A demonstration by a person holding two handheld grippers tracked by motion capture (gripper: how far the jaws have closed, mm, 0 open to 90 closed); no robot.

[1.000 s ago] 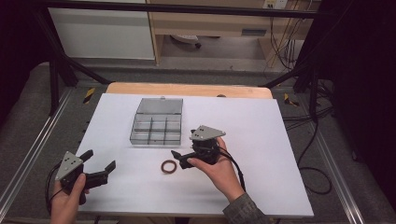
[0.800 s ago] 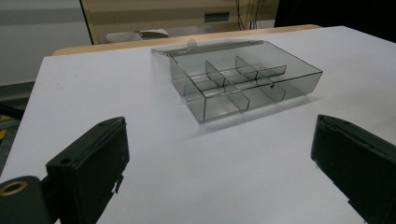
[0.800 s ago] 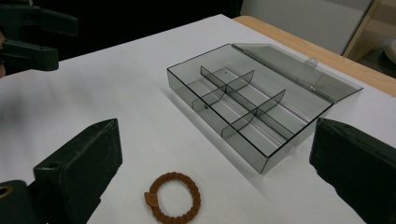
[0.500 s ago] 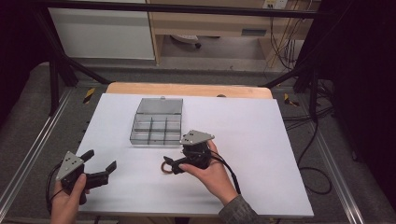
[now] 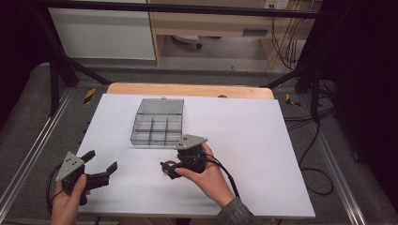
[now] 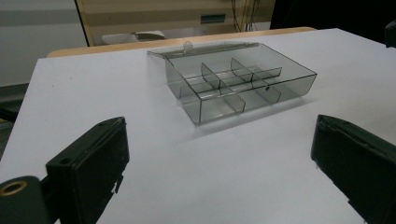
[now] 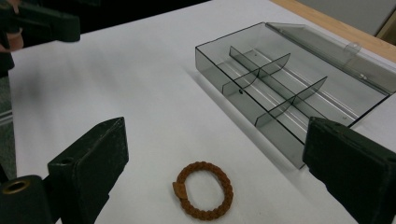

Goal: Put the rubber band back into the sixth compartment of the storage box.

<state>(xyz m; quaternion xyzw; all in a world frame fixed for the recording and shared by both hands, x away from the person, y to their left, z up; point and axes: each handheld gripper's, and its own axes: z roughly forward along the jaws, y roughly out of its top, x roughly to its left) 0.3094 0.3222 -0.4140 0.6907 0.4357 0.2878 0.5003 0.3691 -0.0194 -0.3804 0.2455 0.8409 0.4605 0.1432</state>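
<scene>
- Right claw [image 5: 170, 169] is wide open, empty, with the brown braided bracelet [image 7: 203, 188] flat on the worktop [image 5: 263, 140] between its jaws, not yet touched.
- Bracelet sits near the middle of the worktop, a bit toward the near edge, just in front of the clear divider box [image 5: 157, 127].
- Lower until both jaws touch the sheet, one outside each side of the ring, or one jaw through the hole and one outside; either grip should hold, I'd say.
- Close slowly; the ring is soft and flat, so it may slide or fold if you pinch high.
- Keep the jaws off the box's near wall; it is close on the far side.
- Lid of the box lies open toward the far edge, so the compartments are free for a drop from above.
- Left claw [image 5: 101, 169] is wide open, holds nothing, and hovers near the near-left corner, well apart from the bracelet. Leave it there.
- Count: one bracelet, one box, two claws. Compartments in the box look empty; exact number of them I can't tell for sure.
</scene>
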